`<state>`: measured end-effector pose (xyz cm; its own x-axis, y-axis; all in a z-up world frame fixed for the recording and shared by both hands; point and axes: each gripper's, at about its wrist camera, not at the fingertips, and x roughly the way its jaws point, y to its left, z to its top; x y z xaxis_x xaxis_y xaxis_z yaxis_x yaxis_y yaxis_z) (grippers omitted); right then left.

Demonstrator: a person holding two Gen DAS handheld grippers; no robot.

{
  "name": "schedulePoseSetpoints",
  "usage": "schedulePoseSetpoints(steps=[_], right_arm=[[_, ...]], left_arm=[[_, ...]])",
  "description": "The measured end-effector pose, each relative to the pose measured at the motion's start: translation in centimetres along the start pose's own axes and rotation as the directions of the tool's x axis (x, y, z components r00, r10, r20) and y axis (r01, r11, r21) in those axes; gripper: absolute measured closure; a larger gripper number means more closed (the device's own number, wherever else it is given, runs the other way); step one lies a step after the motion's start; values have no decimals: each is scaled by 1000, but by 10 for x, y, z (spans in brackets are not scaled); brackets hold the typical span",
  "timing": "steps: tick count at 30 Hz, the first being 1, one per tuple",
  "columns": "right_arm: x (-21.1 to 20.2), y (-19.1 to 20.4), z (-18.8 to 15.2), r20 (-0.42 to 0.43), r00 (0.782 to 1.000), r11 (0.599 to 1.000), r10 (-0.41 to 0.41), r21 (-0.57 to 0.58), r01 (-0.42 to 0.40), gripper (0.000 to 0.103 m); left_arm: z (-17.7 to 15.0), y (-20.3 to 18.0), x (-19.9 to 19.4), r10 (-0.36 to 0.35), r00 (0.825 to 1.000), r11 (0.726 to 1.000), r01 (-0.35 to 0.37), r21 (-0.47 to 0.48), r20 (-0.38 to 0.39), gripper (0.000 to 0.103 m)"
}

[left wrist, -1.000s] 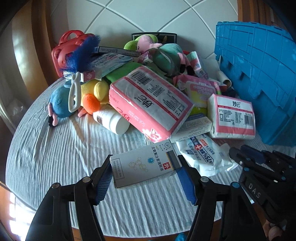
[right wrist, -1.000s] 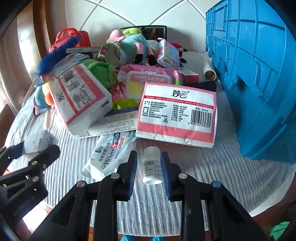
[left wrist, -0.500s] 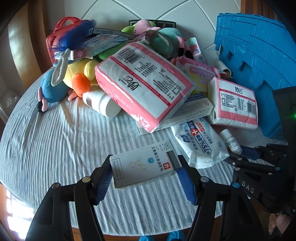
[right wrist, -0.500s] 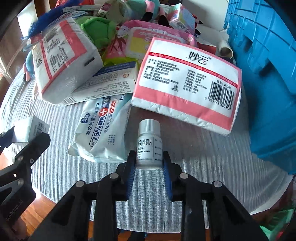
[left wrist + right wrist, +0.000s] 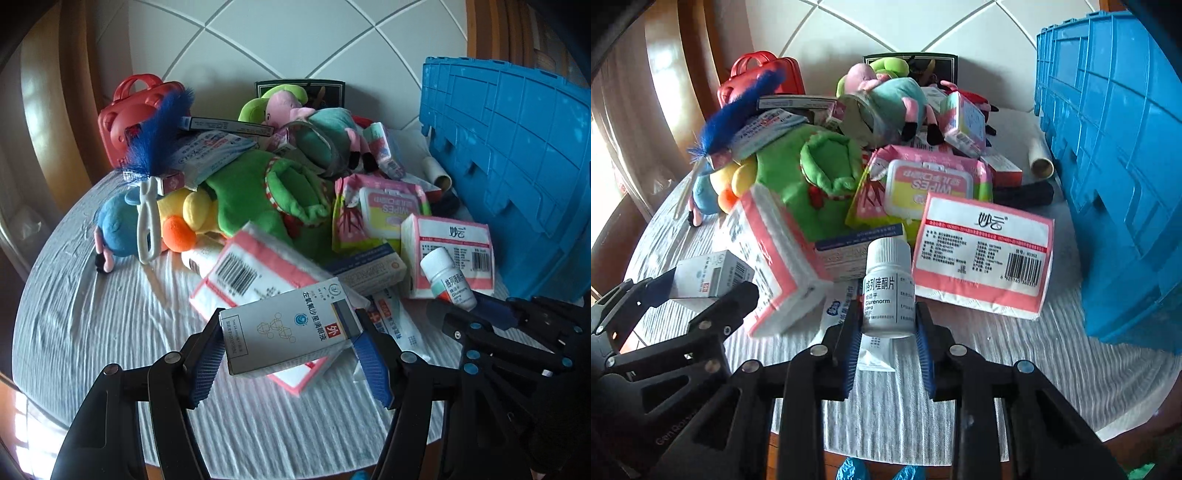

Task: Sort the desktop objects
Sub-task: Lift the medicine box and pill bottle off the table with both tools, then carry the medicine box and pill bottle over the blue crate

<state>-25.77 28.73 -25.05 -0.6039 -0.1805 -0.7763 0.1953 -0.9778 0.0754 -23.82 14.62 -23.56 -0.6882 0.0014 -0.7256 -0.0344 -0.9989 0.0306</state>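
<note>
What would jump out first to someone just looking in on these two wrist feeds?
Both grippers are loaded: the left gripper clamps a white medicine box, the right gripper a white pill bottle, both lifted above the cloth. Behind them sprawls a heap of plush toys and tissue packs, with a big blue crate standing at the right.

Both fisheye cameras are sitting on the grippers, looking forward and steeply down along the fingers, close above the round table (image 5: pixel 92 332). Each is facing the heap of toys and packets with the blue crate (image 5: pixel 1115 155) at right. Both are sharing the heap, and each is catching the other gripper at its edge.
</note>
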Motion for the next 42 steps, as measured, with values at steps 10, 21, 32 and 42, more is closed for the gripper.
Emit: schedulePoseSetpoints(steps=[10,21,32,42], right_arm=[[10,17,5,6,1000,1000,19,-10,-19,76],[-92,31,58,182,983,998,15,-62,-4,76],[-210,-17,106,402,916,996,-7,-78,42,76],[-306,-149,124,558,822,992,-110,5,130,76]], left_arm=[[4,13,-9,32,999,999,-32,-5,22,37],[58,17,-79,56,979,998,-48,-48,197,37],[124,-53,-161,26,918,998,-3,-60,397,37],[185,-190,-210,-83,844,996,80,29,530,37]])
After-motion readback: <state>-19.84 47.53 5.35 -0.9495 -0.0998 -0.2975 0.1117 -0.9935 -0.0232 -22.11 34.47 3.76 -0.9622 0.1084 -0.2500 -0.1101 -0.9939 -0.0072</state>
